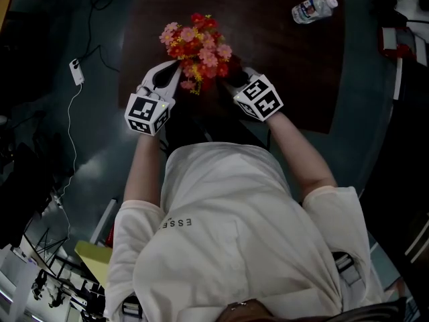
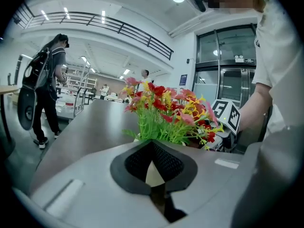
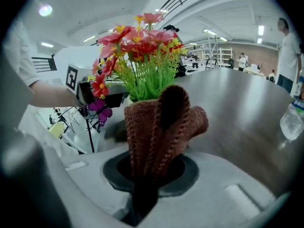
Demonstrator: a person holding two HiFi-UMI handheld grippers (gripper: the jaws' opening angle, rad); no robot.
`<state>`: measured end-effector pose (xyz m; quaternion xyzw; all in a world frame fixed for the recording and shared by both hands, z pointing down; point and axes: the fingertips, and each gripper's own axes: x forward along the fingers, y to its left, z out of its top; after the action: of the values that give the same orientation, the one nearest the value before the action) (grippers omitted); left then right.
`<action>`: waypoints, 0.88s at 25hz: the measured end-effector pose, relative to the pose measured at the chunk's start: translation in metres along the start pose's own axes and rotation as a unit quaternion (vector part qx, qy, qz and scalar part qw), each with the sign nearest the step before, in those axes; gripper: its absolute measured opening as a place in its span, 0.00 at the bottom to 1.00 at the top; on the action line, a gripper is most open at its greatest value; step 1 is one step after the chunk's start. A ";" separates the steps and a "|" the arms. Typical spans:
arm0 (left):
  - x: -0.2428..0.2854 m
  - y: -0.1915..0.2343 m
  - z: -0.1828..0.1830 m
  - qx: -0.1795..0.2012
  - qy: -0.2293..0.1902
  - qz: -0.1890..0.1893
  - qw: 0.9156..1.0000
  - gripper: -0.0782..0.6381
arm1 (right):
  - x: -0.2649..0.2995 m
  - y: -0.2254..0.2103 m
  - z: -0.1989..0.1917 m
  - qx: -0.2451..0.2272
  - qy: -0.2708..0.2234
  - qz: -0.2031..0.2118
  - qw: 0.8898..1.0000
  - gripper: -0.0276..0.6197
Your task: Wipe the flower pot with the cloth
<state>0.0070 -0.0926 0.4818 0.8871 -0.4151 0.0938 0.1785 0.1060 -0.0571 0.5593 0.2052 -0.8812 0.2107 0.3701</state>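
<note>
Head view: dark worktop point(image 1: 281, 59) over a dark floor point(image 1: 94, 159), water bottle point(image 1: 313, 9) at its far right; left gripper point(image 1: 175, 72) and right gripper point(image 1: 234, 76) flank the flowers point(image 1: 198, 45). Left gripper view: jaws clenched on the cream rim of the flower pot point(image 2: 153, 174); bright hall, railed balcony point(image 2: 118, 25). Right gripper view: jaws grasping the brown knitted cloth point(image 3: 161, 122), held before the pot.

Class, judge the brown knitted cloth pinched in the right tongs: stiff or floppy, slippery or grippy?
Probably floppy: the cloth bunches in soft folds above the right tongs. Its ribbed knit looks likely to grip rather than slide. Seemingly light, since one pinch holds it up.
</note>
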 end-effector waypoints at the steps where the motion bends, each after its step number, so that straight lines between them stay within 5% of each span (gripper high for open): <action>1: 0.000 0.000 0.000 0.001 0.003 -0.001 1.000 0.13 | -0.003 -0.003 -0.001 0.000 0.003 0.004 1.000 0.11; 11: 0.004 -0.004 0.011 0.019 0.011 -0.031 0.999 0.13 | -0.016 -0.072 0.058 -0.021 -0.036 -0.024 0.999 0.11; 18: 0.011 -0.005 0.006 0.003 0.022 -0.021 1.000 0.13 | 0.017 -0.086 0.122 -0.068 -0.067 0.060 0.994 0.11; 22: 0.010 -0.003 0.006 -0.010 0.017 -0.011 1.000 0.13 | 0.041 -0.075 0.144 -0.053 -0.071 0.148 0.985 0.11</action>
<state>0.0155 -0.1002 0.4788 0.8879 -0.4037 0.1023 0.1956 0.0370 -0.2025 0.5147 0.0675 -0.9357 0.2014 0.2817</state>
